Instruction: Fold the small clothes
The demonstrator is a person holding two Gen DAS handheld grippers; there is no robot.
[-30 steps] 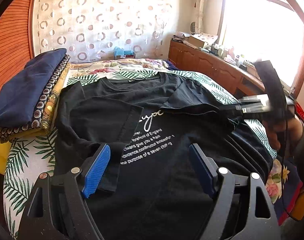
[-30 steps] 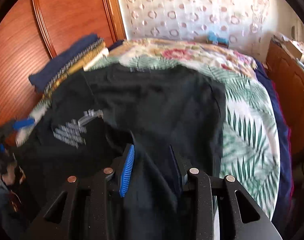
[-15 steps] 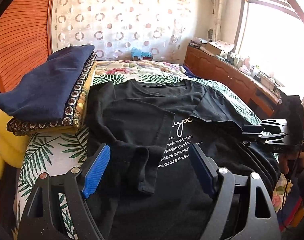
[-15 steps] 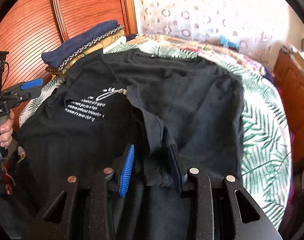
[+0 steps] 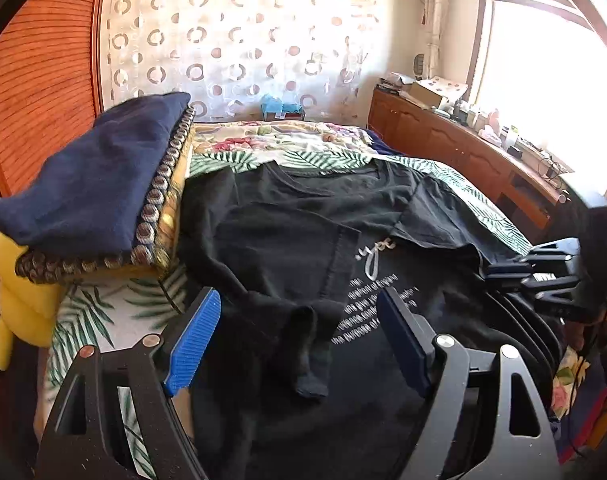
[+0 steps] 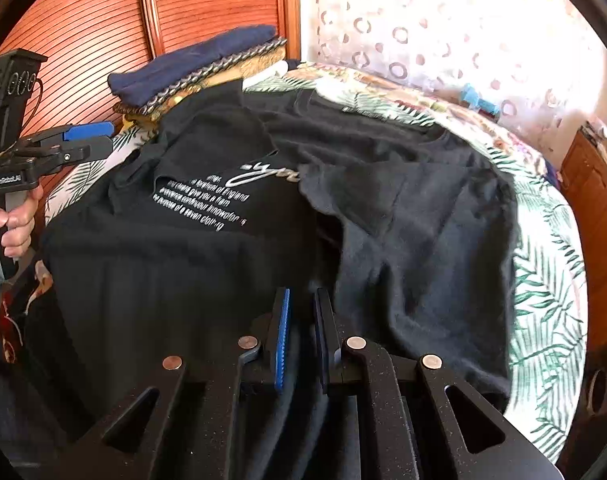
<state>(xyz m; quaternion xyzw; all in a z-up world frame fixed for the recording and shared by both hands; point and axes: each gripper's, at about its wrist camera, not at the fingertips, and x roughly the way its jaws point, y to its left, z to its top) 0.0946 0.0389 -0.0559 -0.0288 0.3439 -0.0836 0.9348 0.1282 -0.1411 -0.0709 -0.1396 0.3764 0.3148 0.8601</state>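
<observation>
A black T-shirt point(image 5: 287, 248) with white lettering lies on the bed, both sleeves folded in over its front. It also shows in the right wrist view point(image 6: 403, 216). My left gripper point(image 5: 299, 336) is open and empty, its jaws wide apart over the shirt's lower left part. It shows at the far left in the right wrist view point(image 6: 89, 138). My right gripper point(image 6: 302, 334) is nearly shut, with black shirt fabric lying between its pads at the hem. It shows at the right edge in the left wrist view point(image 5: 503, 270).
A stack of folded navy and patterned clothes point(image 5: 99, 192) sits on the bed's left side over a yellow cushion point(image 5: 19, 300). The leaf-print bedsheet point(image 6: 551, 280) lies under the shirt. A wooden dresser point(image 5: 463, 152) runs along the right, and a wooden wardrobe point(image 6: 103, 12) stands on the left.
The right gripper's jaws have narrowed on the shirt's hem and it has drawn back toward the near edge. The left gripper has stayed open and shifted slightly left.
</observation>
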